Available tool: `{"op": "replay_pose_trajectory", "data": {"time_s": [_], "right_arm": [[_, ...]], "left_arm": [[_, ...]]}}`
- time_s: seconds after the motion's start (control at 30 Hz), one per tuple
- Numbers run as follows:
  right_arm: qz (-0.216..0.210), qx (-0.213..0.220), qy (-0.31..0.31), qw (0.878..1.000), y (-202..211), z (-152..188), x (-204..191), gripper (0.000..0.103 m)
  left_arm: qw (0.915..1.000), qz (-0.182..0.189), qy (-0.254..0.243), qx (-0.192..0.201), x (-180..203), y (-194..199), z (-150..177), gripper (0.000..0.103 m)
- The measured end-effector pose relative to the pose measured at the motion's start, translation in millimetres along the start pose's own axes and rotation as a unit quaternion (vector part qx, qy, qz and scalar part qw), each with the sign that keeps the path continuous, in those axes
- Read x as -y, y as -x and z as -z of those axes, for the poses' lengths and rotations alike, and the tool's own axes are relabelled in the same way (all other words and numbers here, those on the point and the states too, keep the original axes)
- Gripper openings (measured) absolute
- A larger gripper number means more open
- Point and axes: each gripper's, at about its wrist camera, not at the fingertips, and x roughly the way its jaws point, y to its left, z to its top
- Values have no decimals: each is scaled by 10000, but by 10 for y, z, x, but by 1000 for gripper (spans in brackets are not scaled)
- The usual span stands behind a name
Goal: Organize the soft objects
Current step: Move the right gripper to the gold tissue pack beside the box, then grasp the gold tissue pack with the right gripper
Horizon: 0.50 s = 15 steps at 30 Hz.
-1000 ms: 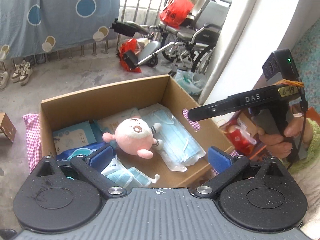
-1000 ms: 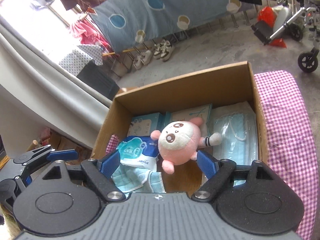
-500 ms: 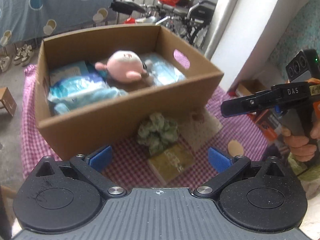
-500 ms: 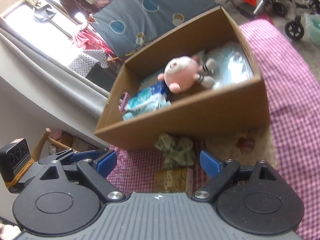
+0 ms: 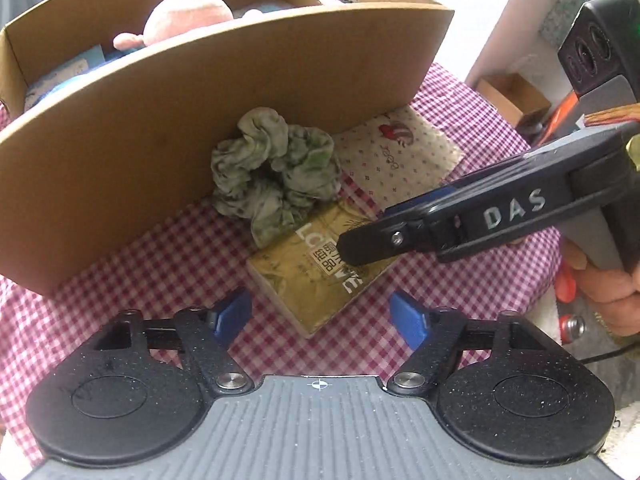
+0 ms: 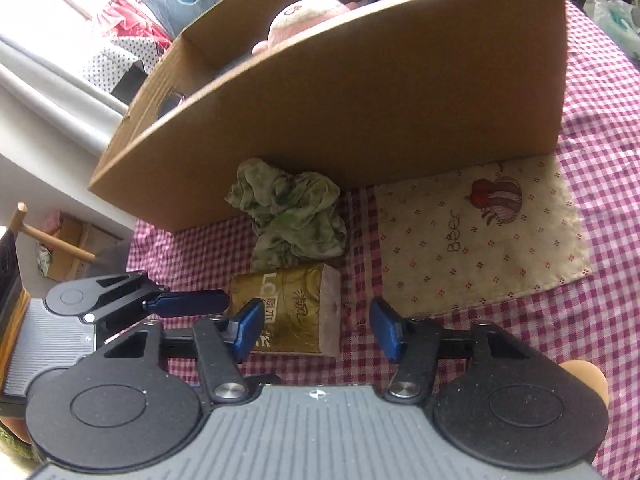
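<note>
A gold tissue pack (image 5: 316, 276) (image 6: 294, 312) lies on the checked cloth in front of the cardboard box (image 5: 200, 120) (image 6: 360, 112). A green scrunchie (image 5: 274, 174) (image 6: 288, 218) rests against the box wall just behind the pack. A pink plush (image 5: 188, 16) (image 6: 304, 16) sits inside the box. My left gripper (image 5: 322, 314) is open just short of the pack. My right gripper (image 6: 318, 330) is open, low over the pack's right end; in the left wrist view it (image 5: 360, 248) reaches in over the pack from the right.
A beige printed cloth mat (image 5: 396, 156) (image 6: 480, 236) lies right of the scrunchie, partly under the box. Blue mask packs show inside the box (image 5: 56, 80). The red checked tablecloth (image 5: 168, 256) covers the table. A white wall and small boxes stand at the right (image 5: 508, 92).
Both grippers have dropped from above the box to table level in front of it, close to the tissue pack. The right gripper now reaches over the pack.
</note>
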Motion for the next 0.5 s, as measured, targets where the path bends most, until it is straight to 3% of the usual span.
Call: {"op": "replay_pose_trajectory", "data": {"time_s": [0.1, 0.17, 0.33, 0.5], "right_arm": [[90, -61, 185, 9998, -70, 34, -69, 53], [130, -23, 335, 9994, -88, 58, -110, 43], [14, 7, 407, 9992, -110, 93, -158, 42], [-17, 110, 431, 9990, -6, 175, -235, 42]], "left_arm": [[10000, 12, 45, -32, 7, -41, -5, 69], [9999, 61, 118, -43, -2, -49, -7, 66], [9997, 59, 236, 80, 9, 35, -10, 66], [9989, -55, 117, 458, 99, 302, 21, 66]]}}
